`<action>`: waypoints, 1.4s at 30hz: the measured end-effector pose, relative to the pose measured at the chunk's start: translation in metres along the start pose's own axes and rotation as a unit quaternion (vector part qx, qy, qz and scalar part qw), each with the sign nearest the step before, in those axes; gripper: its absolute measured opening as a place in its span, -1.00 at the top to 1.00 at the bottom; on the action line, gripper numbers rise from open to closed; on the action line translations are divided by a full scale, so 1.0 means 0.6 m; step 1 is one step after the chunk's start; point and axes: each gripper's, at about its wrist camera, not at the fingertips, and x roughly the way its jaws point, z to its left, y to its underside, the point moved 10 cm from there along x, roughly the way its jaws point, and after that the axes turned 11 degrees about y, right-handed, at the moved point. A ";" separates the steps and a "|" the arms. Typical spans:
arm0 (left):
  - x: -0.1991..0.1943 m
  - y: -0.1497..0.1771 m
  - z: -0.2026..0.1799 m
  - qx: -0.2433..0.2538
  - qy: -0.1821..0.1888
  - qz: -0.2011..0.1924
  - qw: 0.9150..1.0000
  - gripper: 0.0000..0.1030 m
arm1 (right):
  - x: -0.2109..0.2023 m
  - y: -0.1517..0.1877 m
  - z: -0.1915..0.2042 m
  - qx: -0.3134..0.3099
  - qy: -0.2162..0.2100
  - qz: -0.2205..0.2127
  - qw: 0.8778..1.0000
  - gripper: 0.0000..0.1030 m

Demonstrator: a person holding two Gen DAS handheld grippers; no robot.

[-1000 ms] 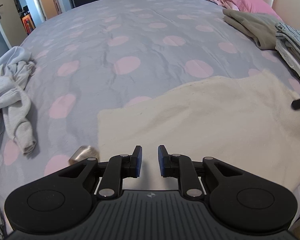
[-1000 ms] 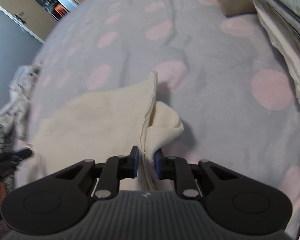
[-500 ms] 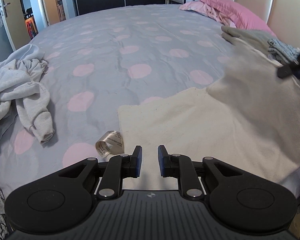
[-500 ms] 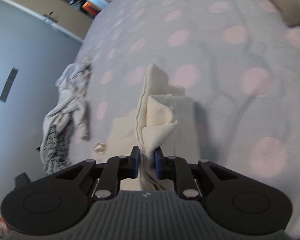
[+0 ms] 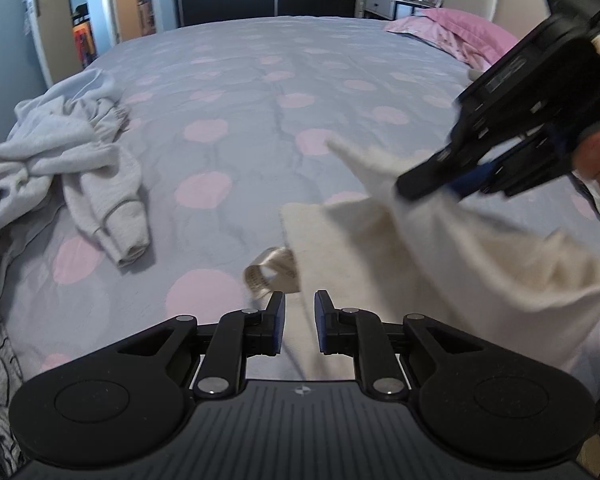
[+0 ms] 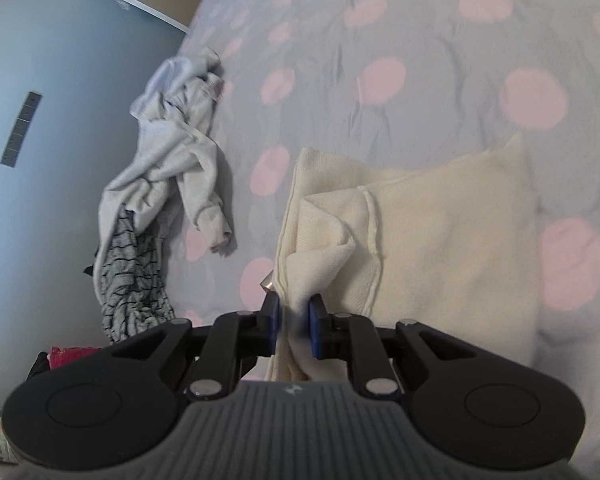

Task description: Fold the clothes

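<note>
Cream garment [image 6: 440, 240] between right gripper [image 6: 293, 312] fingers

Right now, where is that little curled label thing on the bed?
In the left wrist view the curled label lies on the spotted bedcover, at the left edge of the cream garment, just ahead of the left gripper.

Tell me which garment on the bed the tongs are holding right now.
The cream garment, pinched in the right tongs and lifted, near edge between the left tongs. The crumpled grey sweatshirt and the striped garment lie untouched off to the side.
</note>
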 end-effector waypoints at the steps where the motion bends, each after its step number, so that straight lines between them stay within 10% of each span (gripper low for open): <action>1: -0.002 0.001 0.004 -0.003 -0.001 0.000 1.000 0.73 | 0.017 0.001 0.004 0.001 0.002 0.005 1.000 0.66; 18: -0.005 0.008 0.021 -0.011 -0.012 0.006 1.000 0.73 | 0.153 0.048 0.035 -0.046 0.009 0.064 0.997 0.47; 25: -0.027 0.001 0.016 -0.035 -0.004 -0.013 0.999 0.73 | 0.075 0.039 0.034 -0.063 -0.027 0.023 0.997 0.29; 32: -0.043 0.024 -0.015 -0.064 0.043 -0.007 0.997 0.54 | -0.013 0.074 -0.056 -0.132 0.029 -0.031 0.990 0.24; 42: -0.021 0.077 -0.076 0.018 0.017 0.045 0.999 0.56 | -0.064 0.200 -0.141 -0.208 0.069 -0.060 0.974 0.32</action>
